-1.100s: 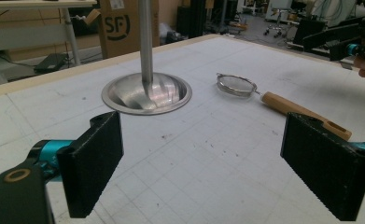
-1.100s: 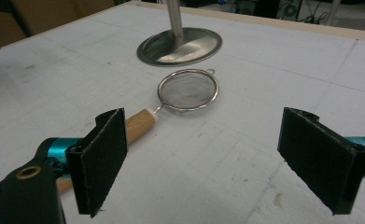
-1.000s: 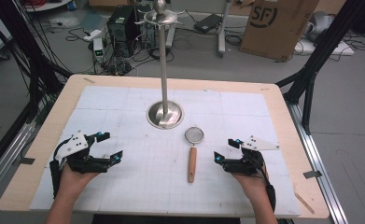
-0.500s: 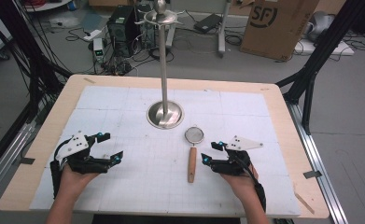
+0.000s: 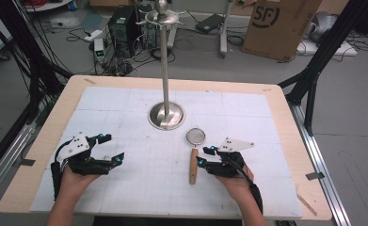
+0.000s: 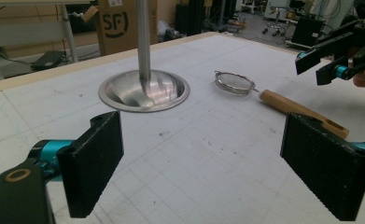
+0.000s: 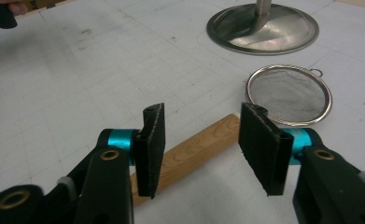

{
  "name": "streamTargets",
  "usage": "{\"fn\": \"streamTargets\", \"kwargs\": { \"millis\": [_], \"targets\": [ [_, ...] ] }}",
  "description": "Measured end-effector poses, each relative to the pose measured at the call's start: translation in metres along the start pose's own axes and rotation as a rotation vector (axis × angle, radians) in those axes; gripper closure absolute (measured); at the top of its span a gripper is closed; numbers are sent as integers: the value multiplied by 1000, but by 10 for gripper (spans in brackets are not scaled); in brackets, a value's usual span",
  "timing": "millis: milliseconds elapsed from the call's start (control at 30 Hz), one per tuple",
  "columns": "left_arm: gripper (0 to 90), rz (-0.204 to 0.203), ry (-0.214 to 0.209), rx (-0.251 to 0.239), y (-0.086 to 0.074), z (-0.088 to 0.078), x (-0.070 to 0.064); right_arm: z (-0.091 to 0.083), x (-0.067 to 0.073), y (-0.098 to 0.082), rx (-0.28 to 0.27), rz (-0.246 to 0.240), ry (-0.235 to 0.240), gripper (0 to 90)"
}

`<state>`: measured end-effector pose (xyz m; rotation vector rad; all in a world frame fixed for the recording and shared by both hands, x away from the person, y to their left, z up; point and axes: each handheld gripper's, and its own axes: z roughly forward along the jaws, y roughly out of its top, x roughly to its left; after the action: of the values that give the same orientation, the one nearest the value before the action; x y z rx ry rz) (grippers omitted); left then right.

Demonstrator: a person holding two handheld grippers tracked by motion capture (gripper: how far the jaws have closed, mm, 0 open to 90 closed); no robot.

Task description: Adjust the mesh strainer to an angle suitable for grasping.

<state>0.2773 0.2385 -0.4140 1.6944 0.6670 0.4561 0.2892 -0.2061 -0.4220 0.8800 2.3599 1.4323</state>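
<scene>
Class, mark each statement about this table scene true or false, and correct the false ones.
1. The strainer lies flat on the table. True.
2. The right hand-held gripper has lifted the strainer off the table. False: the wooden handle lies on the table between its jaws, which have just been closing but are not yet pressing on it.
3. The left hand-held gripper holds nothing. True.
4. The strainer hangs from the metal stand. False: it lies beside the stand's round base.
5. The strainer's handle is metal. False: it is wood.
</scene>
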Motion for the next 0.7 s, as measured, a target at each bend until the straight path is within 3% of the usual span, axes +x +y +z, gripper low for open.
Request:
{"fn": "streamTargets", "kwargs": {
  "millis": [367,700],
  "targets": [
    [139,1,7,8,-1,1,0,2,-3,-12,110,-11,9,698],
    [139,-4,5,4,0,0,0,10,8,-21,213,-56,67,836]
  ]
}}
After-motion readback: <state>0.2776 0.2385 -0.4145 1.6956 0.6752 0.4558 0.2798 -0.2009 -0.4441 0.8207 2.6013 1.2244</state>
